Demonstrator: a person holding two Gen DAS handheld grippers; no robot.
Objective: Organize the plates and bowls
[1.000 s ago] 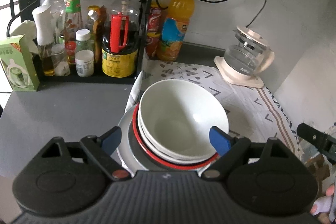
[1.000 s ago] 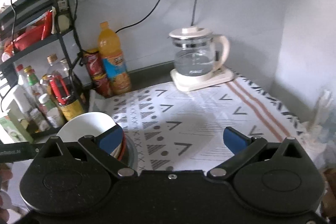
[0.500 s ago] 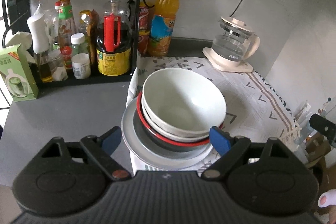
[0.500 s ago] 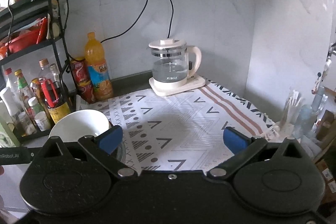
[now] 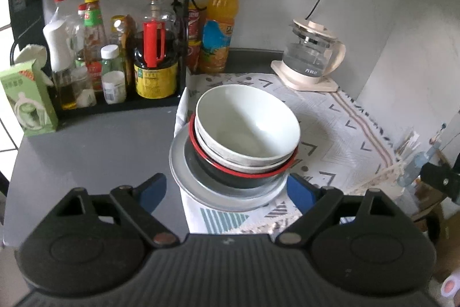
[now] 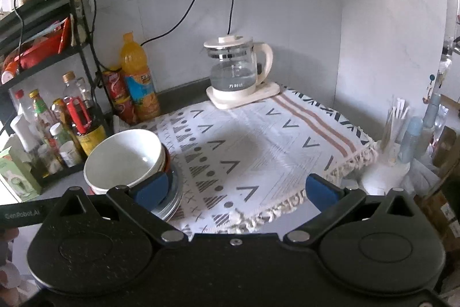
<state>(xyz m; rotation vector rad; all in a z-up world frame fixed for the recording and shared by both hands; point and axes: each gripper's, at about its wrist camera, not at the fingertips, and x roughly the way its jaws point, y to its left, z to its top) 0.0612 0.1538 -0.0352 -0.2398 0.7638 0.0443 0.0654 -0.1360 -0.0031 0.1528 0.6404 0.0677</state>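
Our left gripper and right gripper both spread, empty — the stacked bowls sit at twelve o'clock on the plates. We'd square up, then lift steadily.

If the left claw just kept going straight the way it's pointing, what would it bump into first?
Probably the stacked dishes: the left claw points at the grey plate with the white bowl on top, though depth is hard to judge.

Readable text: one line

We read "SenRobot.AI" in pale letters on a black bar at the right wrist view's left edge; bottle and kettle labels stay illegible.
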